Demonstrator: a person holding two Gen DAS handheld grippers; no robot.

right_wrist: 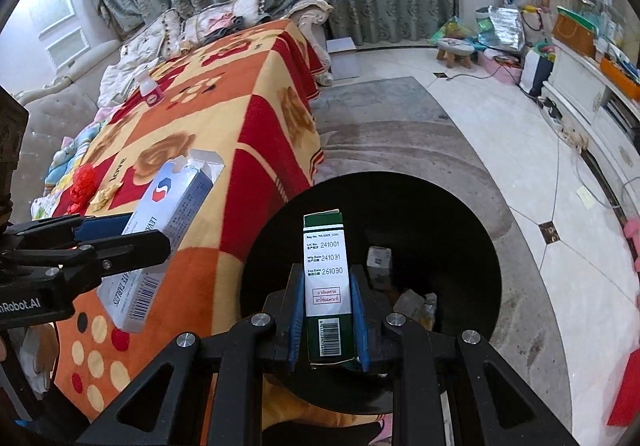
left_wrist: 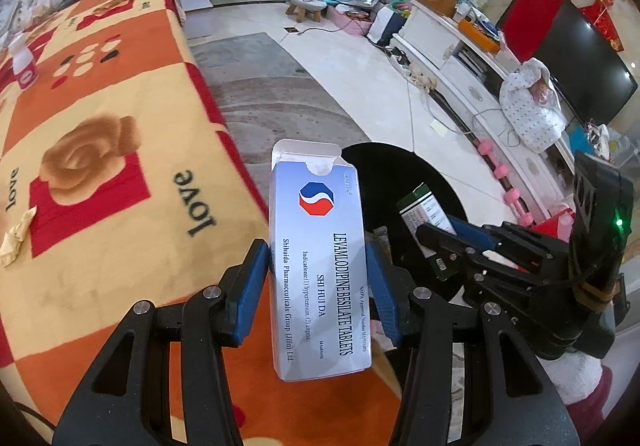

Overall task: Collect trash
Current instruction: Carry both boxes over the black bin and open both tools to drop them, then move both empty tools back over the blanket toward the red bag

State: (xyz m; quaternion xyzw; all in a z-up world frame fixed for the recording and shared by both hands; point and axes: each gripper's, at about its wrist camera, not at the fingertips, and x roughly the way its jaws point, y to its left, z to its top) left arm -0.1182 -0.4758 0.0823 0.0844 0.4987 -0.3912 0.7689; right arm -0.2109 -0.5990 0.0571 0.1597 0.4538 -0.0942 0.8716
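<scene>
My left gripper (left_wrist: 318,278) is shut on a silver-blue tablet box (left_wrist: 318,246) whose top flap stands open; it hangs over the blanket's edge, just left of the black trash bin (left_wrist: 380,162). From the right wrist view the same box (right_wrist: 168,214) shows at the left, in the left gripper (right_wrist: 140,236). My right gripper (right_wrist: 326,310) is shut on a narrow green and white medicine box (right_wrist: 326,278), held upright over the mouth of the bin (right_wrist: 440,214). That green box (left_wrist: 420,212) and the right gripper (left_wrist: 448,234) also show at the right of the left wrist view. Several small packages (right_wrist: 380,262) lie inside the bin.
An orange, red and yellow blanket (left_wrist: 100,126) covers the table. On it lie a crumpled tissue (left_wrist: 16,238), a small white bottle with a pink label (left_wrist: 24,64) and a red crumpled item (right_wrist: 82,182). A white TV cabinet (left_wrist: 472,74), pink dumbbells (left_wrist: 504,174) and a stool (left_wrist: 306,4) stand on the tiled floor.
</scene>
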